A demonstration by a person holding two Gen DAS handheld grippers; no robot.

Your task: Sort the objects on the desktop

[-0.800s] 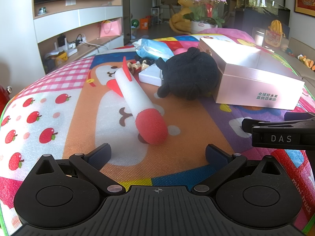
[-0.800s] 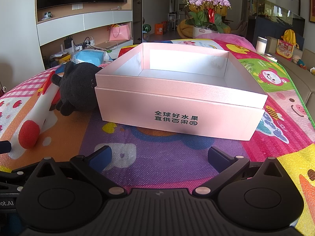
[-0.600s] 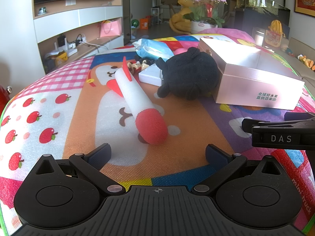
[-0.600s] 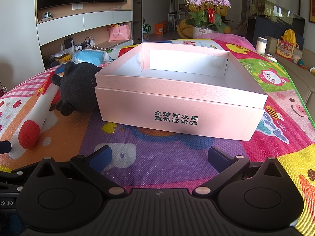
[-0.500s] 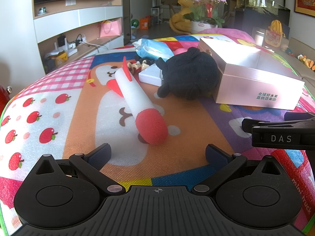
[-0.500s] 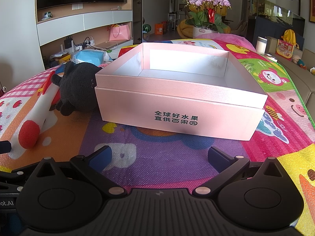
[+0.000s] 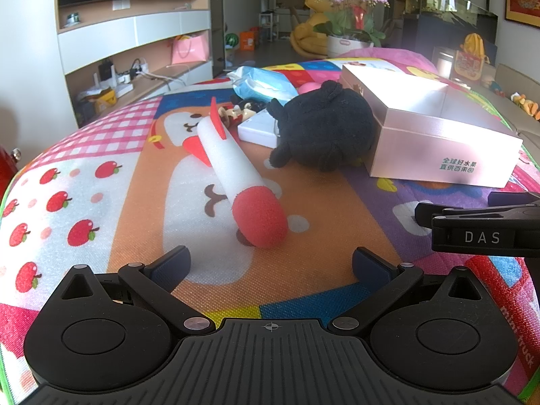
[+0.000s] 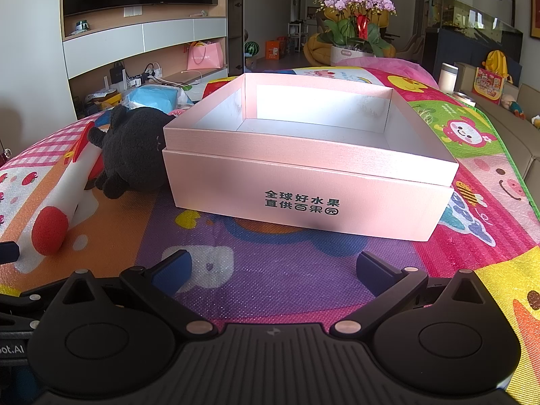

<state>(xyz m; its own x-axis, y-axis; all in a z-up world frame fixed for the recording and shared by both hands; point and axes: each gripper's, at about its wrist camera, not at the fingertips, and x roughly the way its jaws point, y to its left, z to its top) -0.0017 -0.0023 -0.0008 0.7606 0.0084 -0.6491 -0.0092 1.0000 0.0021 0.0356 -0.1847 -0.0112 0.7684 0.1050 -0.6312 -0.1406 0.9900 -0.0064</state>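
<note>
Ahead of my left gripper (image 7: 270, 263), the foam rocket (image 7: 236, 175) lies on the play mat (image 7: 135, 185), its red nose just beyond my spread fingertips, touching neither. Beside the rocket, the black plush toy (image 7: 324, 131) rests against the pink box (image 7: 438, 141). Both jaws of that gripper stand fully released, holding nothing. My right gripper (image 8: 271, 266) faces the pink box's front wall, jaws likewise wide and empty. Compared with the earlier frames, nothing has shifted: objects and grippers keep their places.
</note>
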